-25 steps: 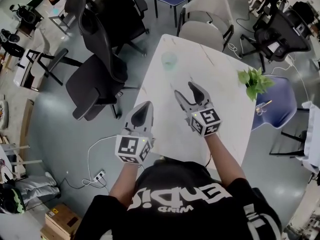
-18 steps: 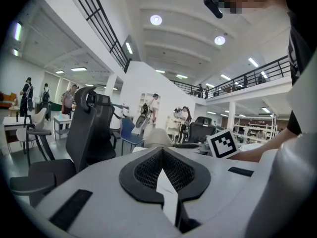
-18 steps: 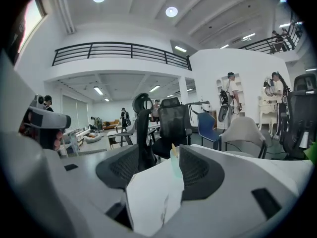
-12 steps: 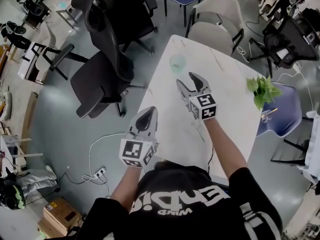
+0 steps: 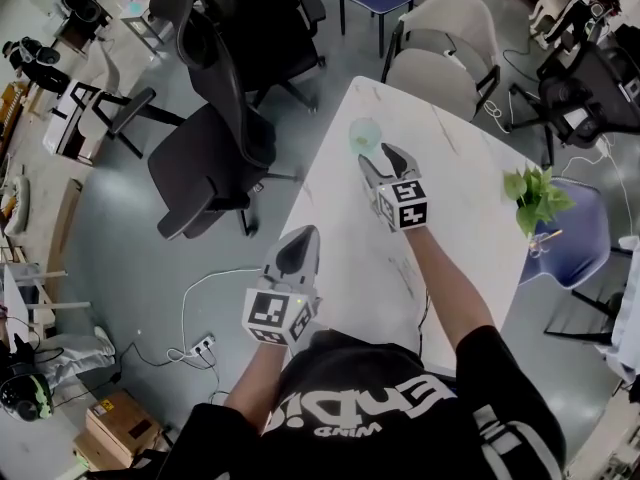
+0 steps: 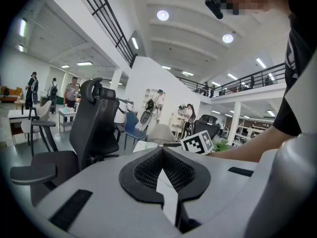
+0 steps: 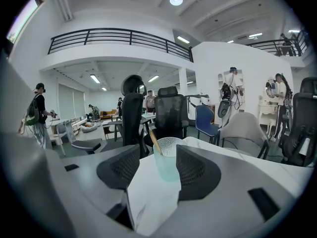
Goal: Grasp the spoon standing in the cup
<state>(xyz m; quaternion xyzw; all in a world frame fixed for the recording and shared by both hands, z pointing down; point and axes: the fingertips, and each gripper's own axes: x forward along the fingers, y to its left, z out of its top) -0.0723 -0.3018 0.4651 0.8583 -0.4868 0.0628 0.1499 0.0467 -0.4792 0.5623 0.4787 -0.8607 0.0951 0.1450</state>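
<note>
Two ribbed black pads [image 7: 119,166] of the right tongs [image 5: 381,158] stand wide apart, framing a pale green pebbled translucent cup [image 7: 167,160] on the far white marble tabletop [image 5: 450,193]. A slim tan-handled spoon [image 7: 154,141] leans inside the cup. Near left, the left tongs [image 6: 162,155] sit closed and empty.

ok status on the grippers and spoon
Right gripper open, lined up short of the cup. Left gripper shut, idle. Spoon leans in cup, ungrasped. Nothing in between.
</note>
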